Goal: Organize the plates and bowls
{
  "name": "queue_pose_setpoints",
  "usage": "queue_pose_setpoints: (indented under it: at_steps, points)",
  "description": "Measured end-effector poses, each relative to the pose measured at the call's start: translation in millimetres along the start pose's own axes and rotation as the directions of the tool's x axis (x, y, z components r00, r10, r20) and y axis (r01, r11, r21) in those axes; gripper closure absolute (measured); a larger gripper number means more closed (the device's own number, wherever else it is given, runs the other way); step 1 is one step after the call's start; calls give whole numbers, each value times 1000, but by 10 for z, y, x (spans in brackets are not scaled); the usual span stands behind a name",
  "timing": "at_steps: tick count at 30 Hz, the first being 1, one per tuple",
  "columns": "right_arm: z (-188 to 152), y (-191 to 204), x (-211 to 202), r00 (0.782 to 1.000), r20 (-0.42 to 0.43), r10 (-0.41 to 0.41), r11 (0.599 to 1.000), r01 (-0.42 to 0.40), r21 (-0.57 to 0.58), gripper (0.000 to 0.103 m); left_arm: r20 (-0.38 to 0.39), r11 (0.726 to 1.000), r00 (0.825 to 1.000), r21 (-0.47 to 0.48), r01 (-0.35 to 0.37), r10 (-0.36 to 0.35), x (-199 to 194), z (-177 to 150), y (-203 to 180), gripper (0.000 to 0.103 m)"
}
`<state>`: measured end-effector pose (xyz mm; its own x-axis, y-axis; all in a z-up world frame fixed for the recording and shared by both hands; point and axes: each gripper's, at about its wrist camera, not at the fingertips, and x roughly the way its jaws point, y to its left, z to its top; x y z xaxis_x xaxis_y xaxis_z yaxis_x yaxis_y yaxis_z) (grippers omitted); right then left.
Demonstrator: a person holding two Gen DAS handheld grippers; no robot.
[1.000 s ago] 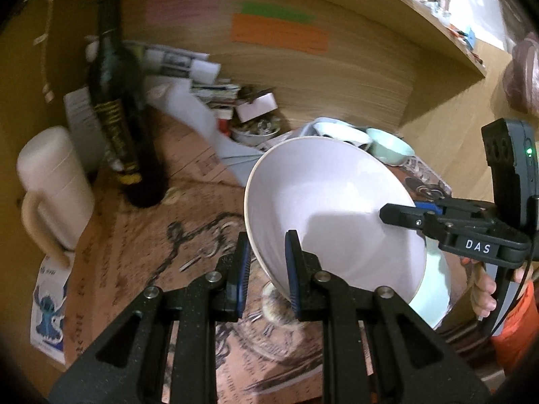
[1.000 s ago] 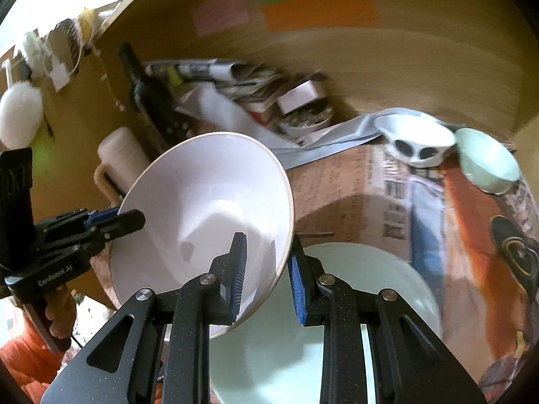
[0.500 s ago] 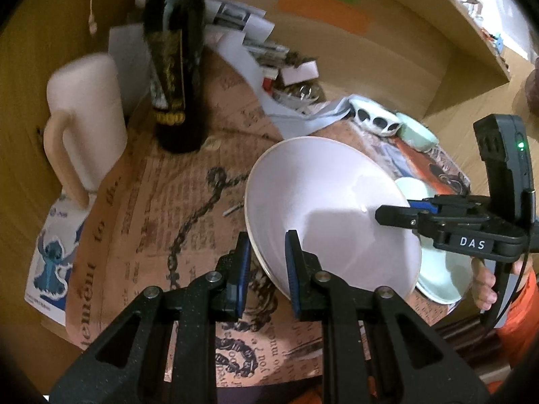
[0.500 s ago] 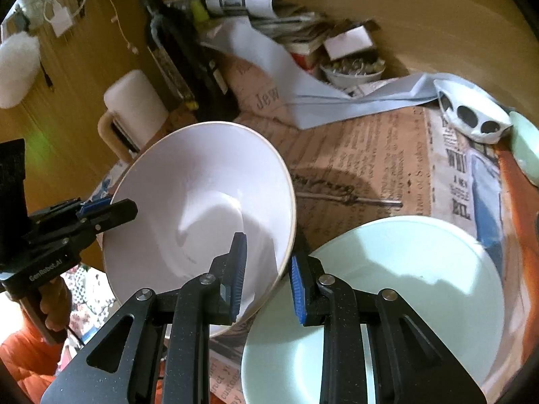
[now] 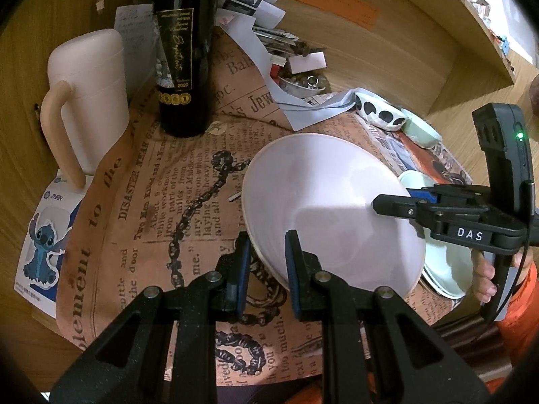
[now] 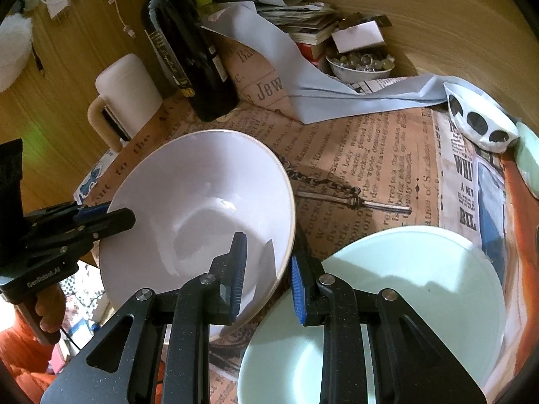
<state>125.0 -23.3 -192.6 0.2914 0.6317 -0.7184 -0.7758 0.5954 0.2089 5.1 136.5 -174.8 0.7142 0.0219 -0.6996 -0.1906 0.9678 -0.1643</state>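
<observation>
White bowl [image 5: 323,215] clamped at opposite rims by left gripper [image 5: 266,262] and right gripper [image 6: 267,269]. Pale green plate [image 6: 414,296] whole only from right wrist; mostly hidden behind bowl from left.

Pale green plate [image 6: 421,286] — bottom edge cut off
</observation>
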Motion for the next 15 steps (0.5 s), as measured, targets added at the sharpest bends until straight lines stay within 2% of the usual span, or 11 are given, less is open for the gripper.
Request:
queue_pose_setpoints:
  at_steps: [9, 13, 15]
  points:
    - [14, -13, 14, 1000, -5, -11, 1000, 11, -24, 78, -1, 1000, 1000, 14, -3, 3, 14, 3, 8, 81]
    - [8, -49, -167, 998, 49, -33, 999, 34, -20, 68, 48, 997, 997, 44, -60, 58, -133, 99, -5, 76]
    - [-8, -98, -354, 994, 102, -49, 999, 50, -16, 60, 86, 996, 994, 46, -74, 70, -248, 183, -26, 70]
